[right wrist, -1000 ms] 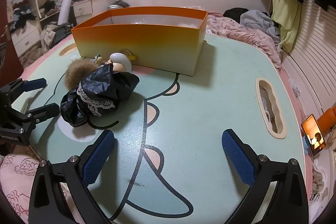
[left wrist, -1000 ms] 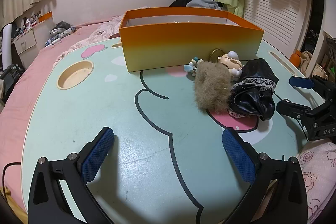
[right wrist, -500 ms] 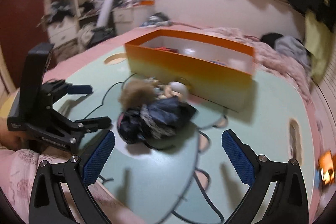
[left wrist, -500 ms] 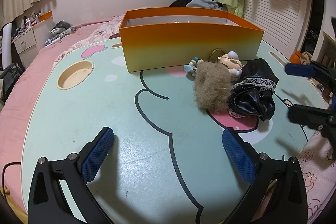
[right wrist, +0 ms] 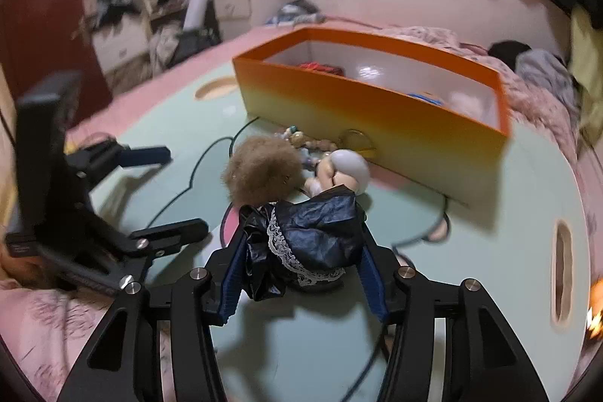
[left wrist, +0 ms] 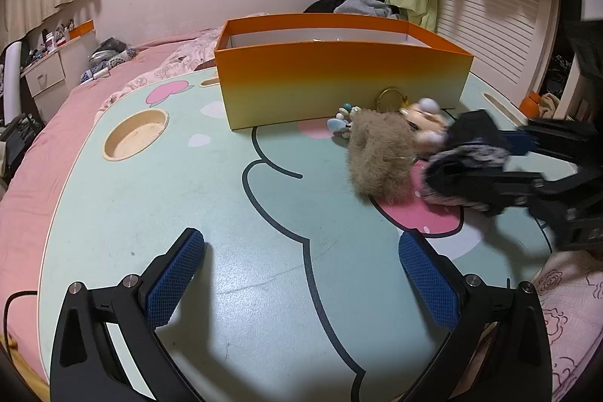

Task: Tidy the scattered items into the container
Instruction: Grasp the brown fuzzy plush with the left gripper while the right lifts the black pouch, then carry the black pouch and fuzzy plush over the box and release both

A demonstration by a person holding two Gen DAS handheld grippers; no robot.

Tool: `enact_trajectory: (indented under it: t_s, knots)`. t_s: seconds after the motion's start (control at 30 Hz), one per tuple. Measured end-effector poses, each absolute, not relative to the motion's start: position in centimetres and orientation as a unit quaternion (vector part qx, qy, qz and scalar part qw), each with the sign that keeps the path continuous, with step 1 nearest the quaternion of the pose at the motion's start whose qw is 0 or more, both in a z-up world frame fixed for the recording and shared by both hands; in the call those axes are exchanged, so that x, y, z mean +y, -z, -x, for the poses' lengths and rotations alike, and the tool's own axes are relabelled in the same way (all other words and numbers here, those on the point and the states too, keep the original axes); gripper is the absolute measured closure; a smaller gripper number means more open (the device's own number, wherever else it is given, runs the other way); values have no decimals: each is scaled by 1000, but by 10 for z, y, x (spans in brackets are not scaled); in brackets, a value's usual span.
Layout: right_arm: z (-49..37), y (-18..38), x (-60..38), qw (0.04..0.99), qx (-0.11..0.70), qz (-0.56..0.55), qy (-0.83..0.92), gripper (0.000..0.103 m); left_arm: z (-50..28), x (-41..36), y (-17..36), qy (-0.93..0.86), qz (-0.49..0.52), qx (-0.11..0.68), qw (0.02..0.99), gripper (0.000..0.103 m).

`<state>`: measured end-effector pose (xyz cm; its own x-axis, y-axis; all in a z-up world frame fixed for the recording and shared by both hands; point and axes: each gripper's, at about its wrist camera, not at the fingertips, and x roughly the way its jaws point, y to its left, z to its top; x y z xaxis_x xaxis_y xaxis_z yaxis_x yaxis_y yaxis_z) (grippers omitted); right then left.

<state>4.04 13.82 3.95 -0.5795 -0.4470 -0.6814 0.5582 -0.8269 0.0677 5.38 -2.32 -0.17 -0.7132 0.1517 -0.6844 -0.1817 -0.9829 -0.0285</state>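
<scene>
An orange box (left wrist: 339,78) stands at the back of the mint table; it also shows in the right wrist view (right wrist: 377,100). In front of it lie a brown furry scrunchie (left wrist: 380,157), a small doll figure (right wrist: 343,172), beads and a gold ring. A black shiny lace-trimmed cloth (right wrist: 312,232) sits between the fingers of my right gripper (right wrist: 301,277), whose pads touch its sides. My left gripper (left wrist: 301,281) is open and empty over bare table, left of the pile.
The table (left wrist: 150,206) has a round cup recess (left wrist: 135,134) at the left and slots near its edges. Pink bedding surrounds it. Some items lie inside the box (right wrist: 320,66). The left gripper's body (right wrist: 75,213) stands left of the pile.
My right gripper swung in from the table's right side to the pile and narrowed around the black cloth. The left gripper has stayed still and open.
</scene>
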Motion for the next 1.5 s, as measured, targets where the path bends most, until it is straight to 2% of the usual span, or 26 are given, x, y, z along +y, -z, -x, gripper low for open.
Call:
enact_trajectory:
  t_s: [0.23, 0.37, 0.47, 0.53, 0.6, 0.67, 0.93, 1.0, 1.07, 1.1, 1.27, 1.43, 1.5]
  knots:
    - [-66, -53, 187, 261, -8, -314, 913, 51, -60, -3, -30, -939, 321, 61, 105, 0]
    - [-68, -57, 194, 263, -28, -303, 916, 50, -41, 14, -42, -931, 332, 56, 140, 0]
    - [-69, -63, 206, 288, -76, -289, 910, 50, -21, 20, -41, -923, 349, 38, 159, 2]
    - [-69, -67, 215, 302, -110, -282, 904, 50, -7, 22, -37, -916, 365, 26, 167, 18]
    - [-64, -69, 225, 327, -162, -281, 888, 49, 1, 25, -28, -904, 388, 18, 179, 53]
    - [-61, -68, 232, 328, -188, -283, 881, 48, 5, 26, -21, -895, 404, 14, 190, 75]
    - [-64, -68, 209, 285, -117, -298, 903, 48, -31, 18, -34, -913, 357, 9, 199, 76]
    - [-69, -72, 211, 284, -119, -280, 909, 45, -36, 16, -34, -913, 357, 9, 198, 76]
    - [-70, -73, 217, 278, -130, -265, 914, 29, -37, 13, -33, -911, 360, 5, 199, 76]
    - [-69, -72, 221, 269, -138, -261, 917, 26, -37, 11, -32, -911, 362, 2, 199, 76]
    - [-67, -70, 239, 241, -157, -264, 920, 25, -41, 11, -27, -907, 369, 3, 201, 76]
    - [-77, -70, 227, 226, -57, -295, 927, 24, -46, 12, -27, -907, 370, 10, 202, 76]
    - [-84, -66, 226, 215, -28, -307, 927, 18, -46, 13, -26, -906, 371, 13, 202, 76]
